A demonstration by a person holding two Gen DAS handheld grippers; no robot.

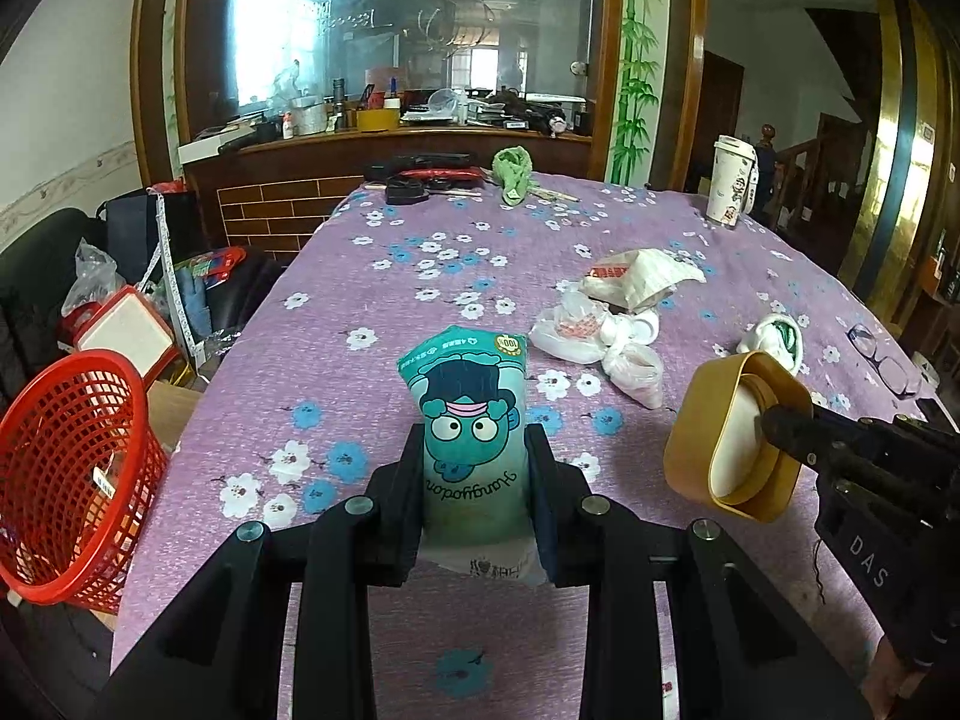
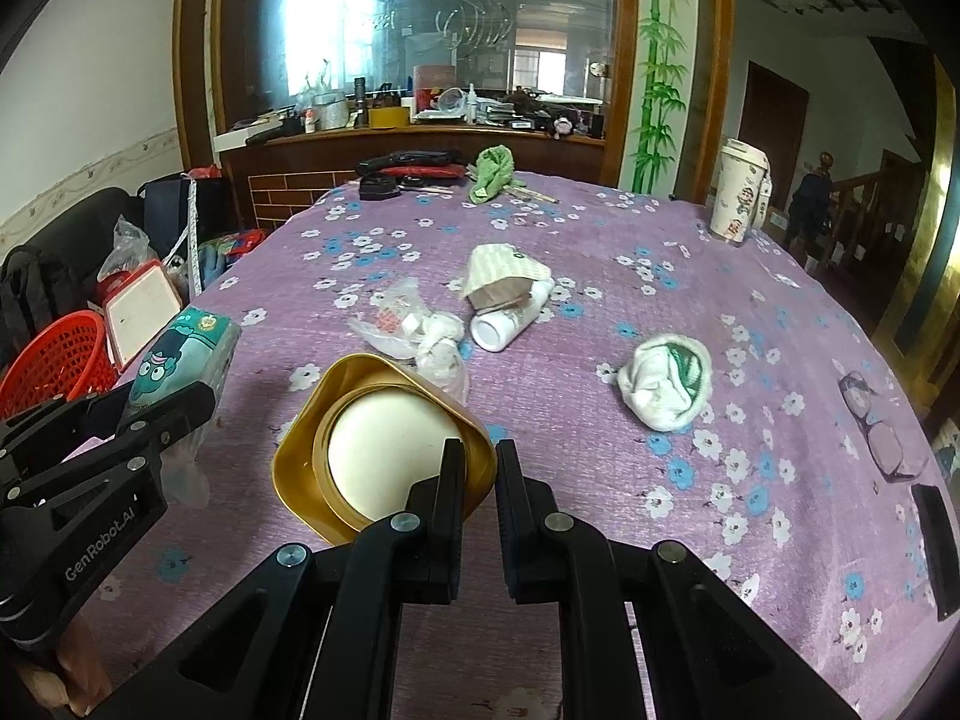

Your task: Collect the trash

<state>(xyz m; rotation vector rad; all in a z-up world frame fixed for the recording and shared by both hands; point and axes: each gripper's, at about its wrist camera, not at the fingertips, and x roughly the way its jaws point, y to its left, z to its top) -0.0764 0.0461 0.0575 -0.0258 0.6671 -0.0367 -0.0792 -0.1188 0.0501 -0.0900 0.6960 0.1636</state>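
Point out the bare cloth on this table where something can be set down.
Free: the left side between the black case at the far edge and the tissue pack; also the stretch between the paper cup and the balled sock. Crowded: the middle, where plastic bags, paper wrapper and white bottle cluster.

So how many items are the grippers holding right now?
2. The left gripper clamps the tissue pack; the right gripper pinches the rim of the gold bowl.

Floral table (image 2: 570,360): trash, cup (image 2: 739,192)
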